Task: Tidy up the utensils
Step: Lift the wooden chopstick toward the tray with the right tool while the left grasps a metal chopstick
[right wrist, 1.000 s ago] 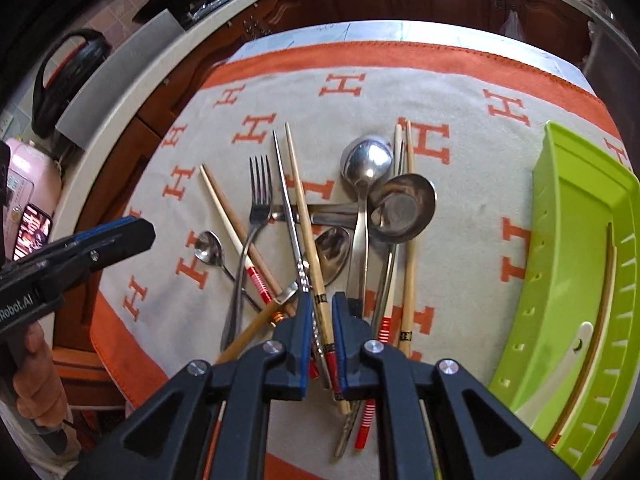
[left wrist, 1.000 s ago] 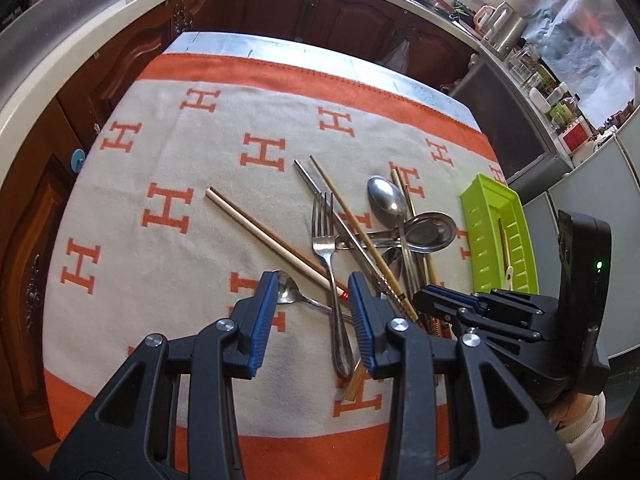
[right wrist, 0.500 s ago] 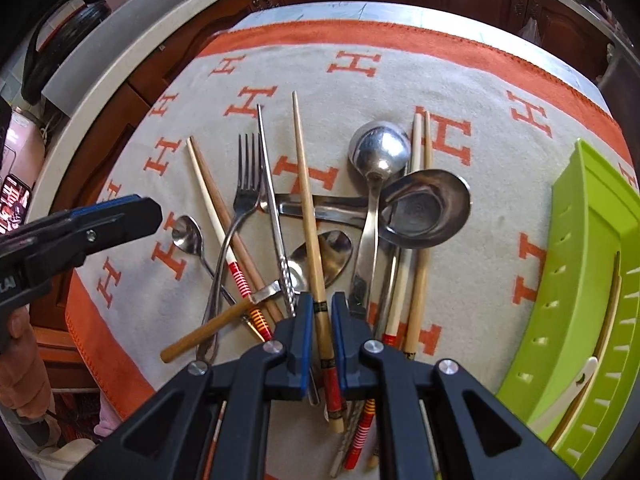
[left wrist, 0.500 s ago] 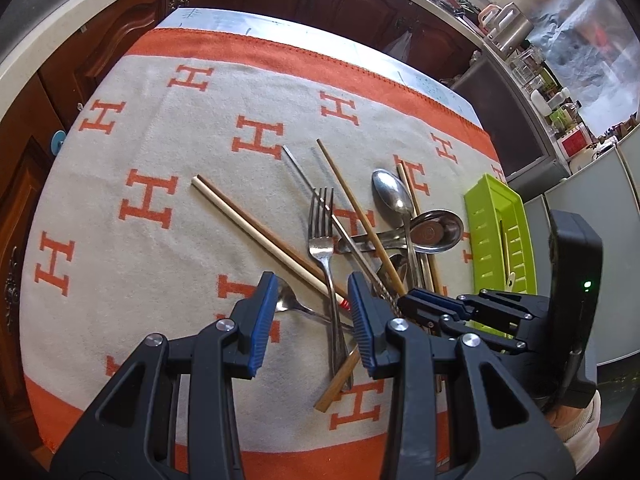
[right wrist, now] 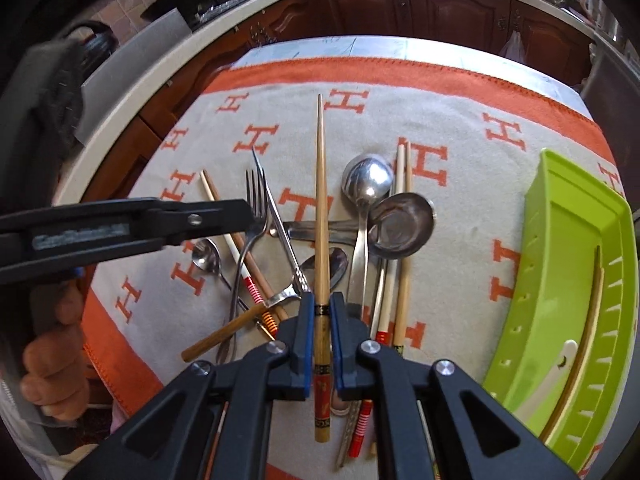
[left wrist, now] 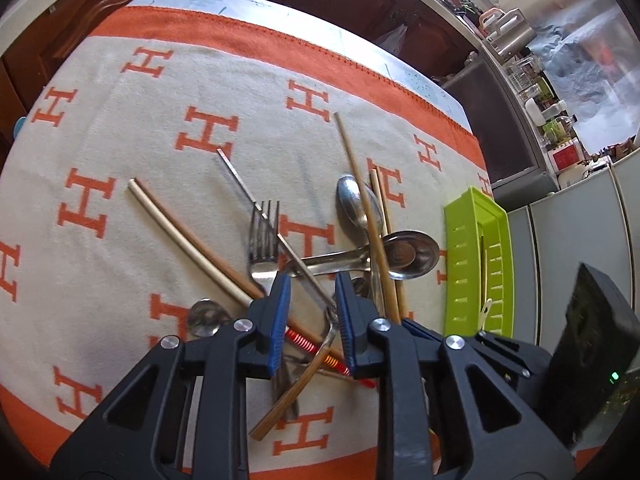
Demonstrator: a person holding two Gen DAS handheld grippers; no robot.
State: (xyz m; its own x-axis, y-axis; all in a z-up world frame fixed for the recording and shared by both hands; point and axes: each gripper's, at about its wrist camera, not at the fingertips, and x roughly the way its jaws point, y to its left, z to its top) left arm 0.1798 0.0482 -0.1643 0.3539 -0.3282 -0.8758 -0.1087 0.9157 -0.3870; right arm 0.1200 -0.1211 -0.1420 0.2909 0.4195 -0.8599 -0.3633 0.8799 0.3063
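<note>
Steel fork (left wrist: 262, 240) and knife (left wrist: 280, 236) lay tangled left of centre on the worktop (left wrist: 120, 152); my left gripper (left wrist: 310, 316) had just been closing its jaws around the knife, not yet pressing. Dragging might scatter the pile. Right gripper (right wrist: 320, 332) gripped a chopstick (right wrist: 320, 200), now lifted higher than before.

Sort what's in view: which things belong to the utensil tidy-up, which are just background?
Job:
wooden chopstick, clamped in the right gripper
fork
ladle
big spoon
green tray
left gripper, jaws closing over the pile

Background:
H-pattern cloth
wooden cabinets
steel kettle
</note>
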